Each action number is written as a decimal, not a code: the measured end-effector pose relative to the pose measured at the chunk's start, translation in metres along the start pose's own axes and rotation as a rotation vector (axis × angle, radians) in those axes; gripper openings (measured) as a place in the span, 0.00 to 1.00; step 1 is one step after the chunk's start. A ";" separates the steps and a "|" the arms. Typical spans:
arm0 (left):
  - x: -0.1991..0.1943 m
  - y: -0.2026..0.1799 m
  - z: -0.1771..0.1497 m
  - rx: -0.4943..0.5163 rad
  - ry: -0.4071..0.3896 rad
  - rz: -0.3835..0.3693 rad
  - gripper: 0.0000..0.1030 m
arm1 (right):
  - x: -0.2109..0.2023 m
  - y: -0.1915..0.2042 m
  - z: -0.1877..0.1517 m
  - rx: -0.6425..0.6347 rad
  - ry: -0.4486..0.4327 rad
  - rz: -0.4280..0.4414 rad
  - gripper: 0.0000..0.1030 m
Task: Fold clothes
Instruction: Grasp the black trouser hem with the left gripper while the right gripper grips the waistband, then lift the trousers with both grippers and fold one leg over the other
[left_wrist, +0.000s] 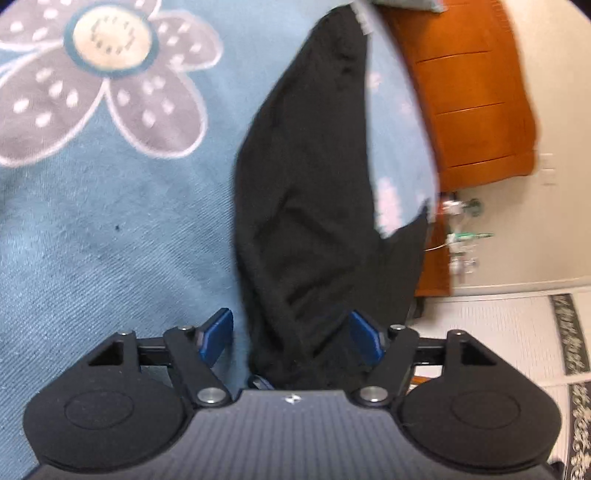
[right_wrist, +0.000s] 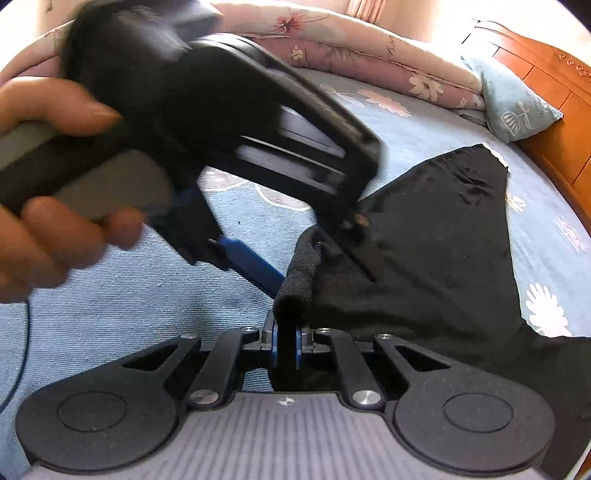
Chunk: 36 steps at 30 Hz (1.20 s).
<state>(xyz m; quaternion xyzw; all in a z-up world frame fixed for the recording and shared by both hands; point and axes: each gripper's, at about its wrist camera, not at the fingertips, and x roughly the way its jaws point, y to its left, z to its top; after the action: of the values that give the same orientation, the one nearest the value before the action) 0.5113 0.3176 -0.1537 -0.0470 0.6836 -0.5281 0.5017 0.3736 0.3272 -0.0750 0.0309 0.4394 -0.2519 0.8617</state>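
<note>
A black garment (left_wrist: 314, 221) lies stretched over a blue flowered bedsheet (left_wrist: 110, 240). Its near end runs between the blue pads of my left gripper (left_wrist: 291, 336), which stand wide apart; the left pad is clear of the cloth, so this gripper is open. In the right wrist view the garment (right_wrist: 424, 240) spreads to the right, and its rolled near edge is pinched in my right gripper (right_wrist: 286, 343), which is shut on it. A hand (right_wrist: 44, 221) holds the left gripper just above, with one of its blue fingers (right_wrist: 251, 260) beside the cloth's edge.
A pink flowered quilt (right_wrist: 369, 48) is bunched along the far side of the bed, with a pale blue pillow (right_wrist: 517, 107) at the far right. An orange wooden headboard (right_wrist: 554, 110) borders the bed. Orange wooden furniture (left_wrist: 472, 92) and a patterned floor mat (left_wrist: 572, 350) lie beyond the bed's edge.
</note>
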 end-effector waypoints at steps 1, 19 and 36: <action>0.002 -0.002 0.000 0.010 0.001 0.019 0.36 | 0.000 0.000 0.001 -0.002 -0.002 -0.004 0.10; -0.010 -0.025 0.006 0.107 -0.035 0.078 0.46 | 0.013 0.007 0.010 0.069 0.018 -0.119 0.09; 0.045 -0.040 0.122 0.099 0.006 0.073 0.65 | -0.009 0.000 0.010 0.137 -0.048 -0.081 0.09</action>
<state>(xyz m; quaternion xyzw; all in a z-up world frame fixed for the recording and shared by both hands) 0.5606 0.1912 -0.1444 0.0044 0.6592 -0.5429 0.5203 0.3765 0.3277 -0.0622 0.0660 0.4012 -0.3168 0.8570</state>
